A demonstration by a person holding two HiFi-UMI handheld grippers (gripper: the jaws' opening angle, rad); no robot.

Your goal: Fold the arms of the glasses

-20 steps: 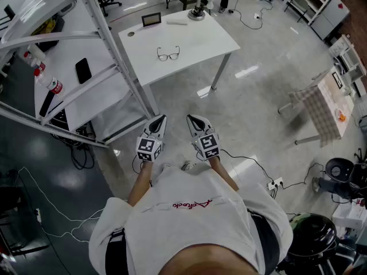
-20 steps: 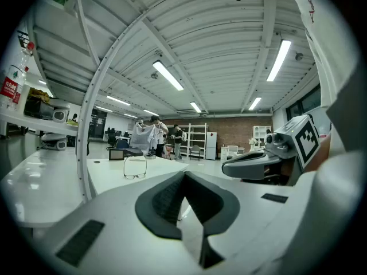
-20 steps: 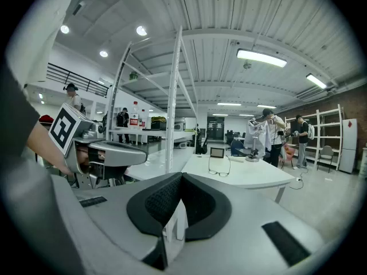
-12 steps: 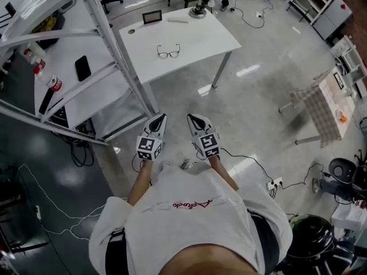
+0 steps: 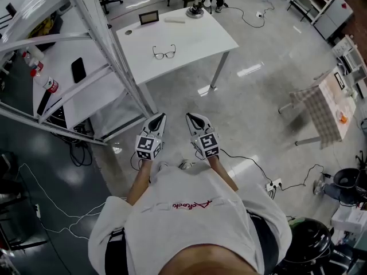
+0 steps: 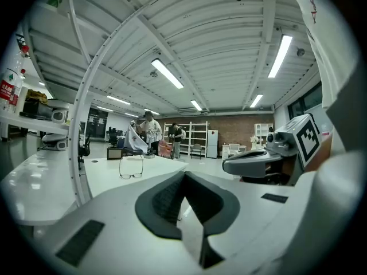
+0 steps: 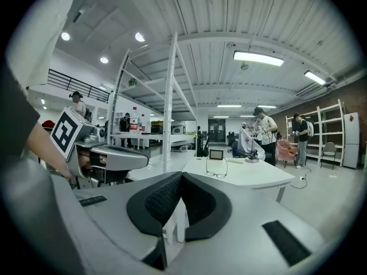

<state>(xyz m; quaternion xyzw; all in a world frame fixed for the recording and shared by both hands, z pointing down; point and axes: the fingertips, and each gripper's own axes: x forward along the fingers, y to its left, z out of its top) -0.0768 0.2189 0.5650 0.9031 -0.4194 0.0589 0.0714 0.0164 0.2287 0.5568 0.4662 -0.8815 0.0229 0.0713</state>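
A pair of dark-framed glasses (image 5: 164, 52) lies with its arms unfolded on a white table (image 5: 195, 39), well ahead of me. In the left gripper view the glasses (image 6: 131, 167) show small on the tabletop; in the right gripper view the glasses (image 7: 217, 168) stand out beyond the jaws. My left gripper (image 5: 159, 120) and right gripper (image 5: 191, 119) are held side by side in front of my chest, over the floor and far short of the table. Both are shut with nothing between the pads.
A slanted metal rack frame (image 5: 109, 44) stands left of the table, over a second white surface with a black phone (image 5: 77, 70) and bottles (image 5: 47, 83). A small screen (image 5: 149, 18) and a lamp base (image 5: 195, 11) sit at the table's far edge. Cables (image 5: 252, 165) trail on the floor.
The table and glasses have shifted slightly left and up in the head view. Both grippers keep their pose in front of me.
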